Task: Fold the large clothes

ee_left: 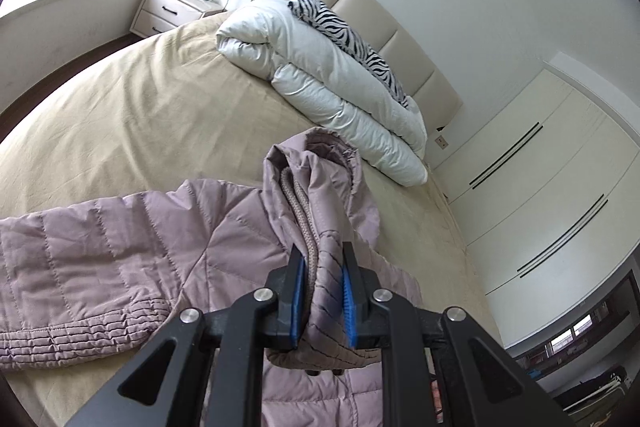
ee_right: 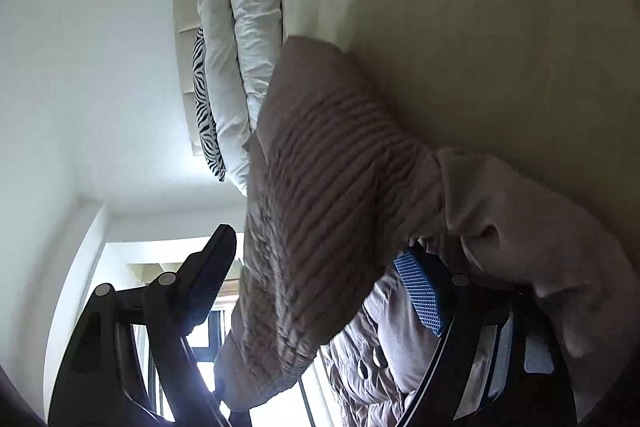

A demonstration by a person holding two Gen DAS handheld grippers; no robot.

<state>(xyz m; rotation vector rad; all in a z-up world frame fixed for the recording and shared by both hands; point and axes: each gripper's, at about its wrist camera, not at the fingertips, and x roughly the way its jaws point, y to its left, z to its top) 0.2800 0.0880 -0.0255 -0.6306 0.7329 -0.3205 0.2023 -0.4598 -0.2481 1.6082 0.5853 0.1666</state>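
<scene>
Left wrist view: the left gripper [ee_left: 323, 291] has its jaws closed on a bunched fold of a mauve quilted jacket [ee_left: 132, 247], the fabric pinched between the two blue pads [ee_left: 298, 301]. The gripped fold rises toward 12 o'clock, ending in a gathered cuff or hem with a ribbed knit lining showing. The rest of the jacket lies spread on the bed [ee_left: 132, 115], reaching toward 9 o'clock, where a sleeve with a ruched cuff [ee_left: 80, 335] rests flat on the tan sheet. At 12 to 1 o'clock a folded white duvet [ee_left: 320, 67] sits against the padded headboard [ee_left: 384, 19], with a zebra-print pillow [ee_left: 340, 27] lying on it. A nightstand [ee_left: 172, 9] stands at 11 o'clock; a white wardrobe [ee_left: 560, 167] fills 3 o'clock.

Right wrist view, rolled sideways and blurred by motion: the right gripper [ee_right: 316, 279] has its jaws standing wide apart. A ribbed, ruched part of the jacket [ee_right: 332, 195] hangs in the gap between them; whether either pad presses on it cannot be told. One blue pad [ee_right: 420, 295] shows at 4 o'clock, the other finger [ee_right: 208, 267] at 7 o'clock.
</scene>
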